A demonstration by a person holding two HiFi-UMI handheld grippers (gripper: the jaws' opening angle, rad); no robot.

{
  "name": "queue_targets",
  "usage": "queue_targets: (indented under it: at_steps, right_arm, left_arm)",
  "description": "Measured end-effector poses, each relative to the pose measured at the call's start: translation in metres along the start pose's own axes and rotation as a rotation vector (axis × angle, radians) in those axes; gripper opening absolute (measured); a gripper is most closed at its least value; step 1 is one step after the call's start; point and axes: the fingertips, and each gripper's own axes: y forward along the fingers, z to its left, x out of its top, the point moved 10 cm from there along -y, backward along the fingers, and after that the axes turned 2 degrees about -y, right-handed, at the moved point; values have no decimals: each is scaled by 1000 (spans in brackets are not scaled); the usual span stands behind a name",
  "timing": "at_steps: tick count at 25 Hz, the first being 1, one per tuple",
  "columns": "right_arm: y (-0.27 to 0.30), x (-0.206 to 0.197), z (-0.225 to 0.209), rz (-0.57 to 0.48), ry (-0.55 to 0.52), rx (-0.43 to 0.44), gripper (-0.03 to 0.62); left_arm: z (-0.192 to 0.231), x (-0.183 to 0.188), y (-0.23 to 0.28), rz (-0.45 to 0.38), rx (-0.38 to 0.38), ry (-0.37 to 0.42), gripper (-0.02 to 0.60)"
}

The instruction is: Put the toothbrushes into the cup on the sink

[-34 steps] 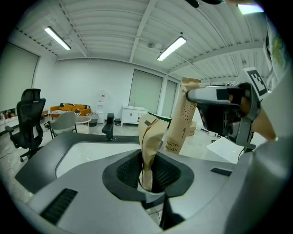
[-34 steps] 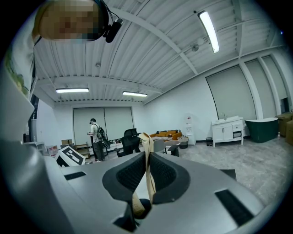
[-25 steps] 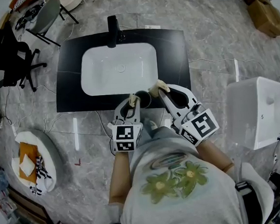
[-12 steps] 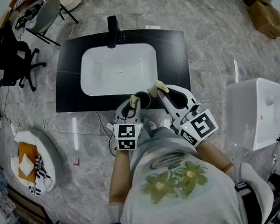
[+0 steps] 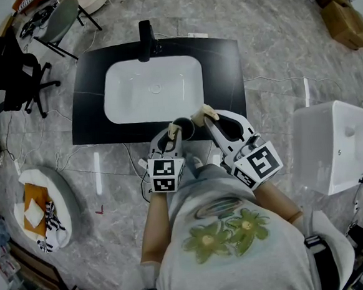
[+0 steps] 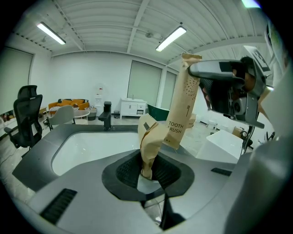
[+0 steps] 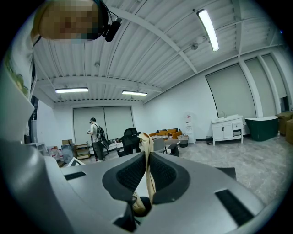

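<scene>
A black sink counter with a white basin lies in front of me. A dark cup stands at its near edge. My left gripper is just left of the cup, shut on a kraft-paper toothbrush pack that sticks up between the jaws of this gripper. My right gripper is just right of the cup, shut on a second pack. That pack reads "TOOTH BRUSH" in the left gripper view and shows edge-on in the right gripper's own view.
A black faucet stands at the back of the basin. A white tub sits on the floor to the right, an office chair and a round cushion to the left. A person stands far across the room.
My left gripper has crept slightly right, toward the cup. The right gripper and both packs look the same as before.
</scene>
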Motion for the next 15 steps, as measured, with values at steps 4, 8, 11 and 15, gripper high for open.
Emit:
queue_targets:
  at_steps: [4,8,11,15]
  right_arm:
    - [-1,0,2,-3,-1,6,55]
    - [-2,-1,1,-4,-1,11,55]
    - [-3,0,1,-5,1,16,55]
    - [-4,0,3,-7,2,20,55]
  left_arm:
    - [0,-2,-1,-10,-3,-6,58]
    - [-1,-3,0,-6,-7,-7,88]
    - [-2,-2,-1,-6,-4,-14,141]
    - [-3,1,-4,-24,-7,-18,196]
